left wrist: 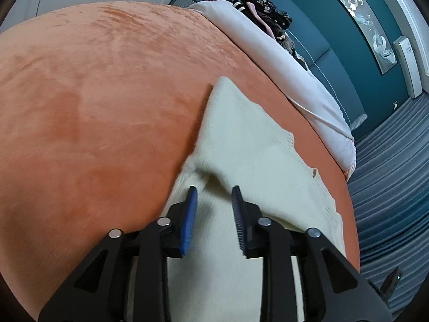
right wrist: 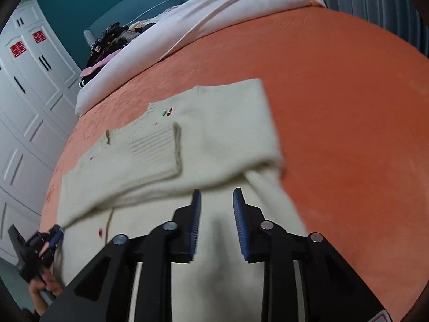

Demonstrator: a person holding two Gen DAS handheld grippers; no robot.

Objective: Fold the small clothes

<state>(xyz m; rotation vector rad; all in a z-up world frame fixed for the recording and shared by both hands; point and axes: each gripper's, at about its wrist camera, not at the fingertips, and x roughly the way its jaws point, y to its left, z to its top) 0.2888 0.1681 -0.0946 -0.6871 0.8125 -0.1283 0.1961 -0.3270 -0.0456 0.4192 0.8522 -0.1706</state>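
Observation:
A cream knit sweater lies on the orange bedspread, one sleeve folded across its chest and a small red and green motif near the collar. My right gripper is open and empty, just above the sweater's lower part. In the left wrist view the same sweater spreads under my left gripper, which is open and empty above a fold in the knit. The left gripper also shows in the right wrist view at the sweater's left edge; its jaws are not clear there.
A pale pink duvet is bunched along the head of the bed, with a pile of dark clothes beside it. White wardrobe doors stand at the left. Grey striped carpet lies past the bed edge.

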